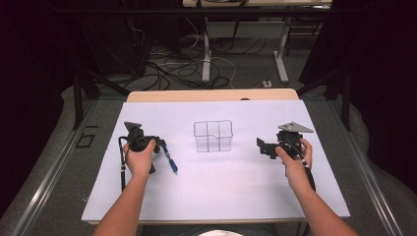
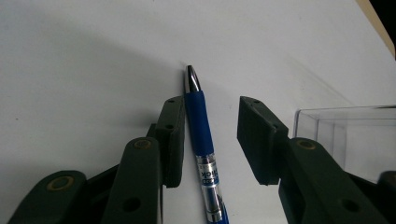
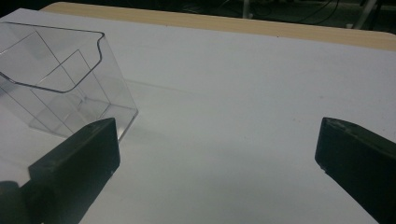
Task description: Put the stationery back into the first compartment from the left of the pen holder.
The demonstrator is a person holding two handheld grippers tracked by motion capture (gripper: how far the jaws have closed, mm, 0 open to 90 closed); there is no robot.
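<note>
One blue pen [image 2: 200, 135] lies lengthwise, tip forward, between the open left gripper's [image 2: 212, 135] jaws.

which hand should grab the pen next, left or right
Left. The blue pen already lies between the left gripper jaws, one pad touching it. The right gripper is open, across the clear organizer, far from the pen.

The pen [image 2: 200, 140] beside the clear organizer [image 1: 213, 135] has a matt blue rubbery grip, a glossy metal tip and a see-through plastic barrel. The organizer is smooth, glossy clear plastic. The counter [image 1: 221, 187] is matt white with a pale wood edge. The left tool [image 2: 210, 135] is matt black plastic.
</note>
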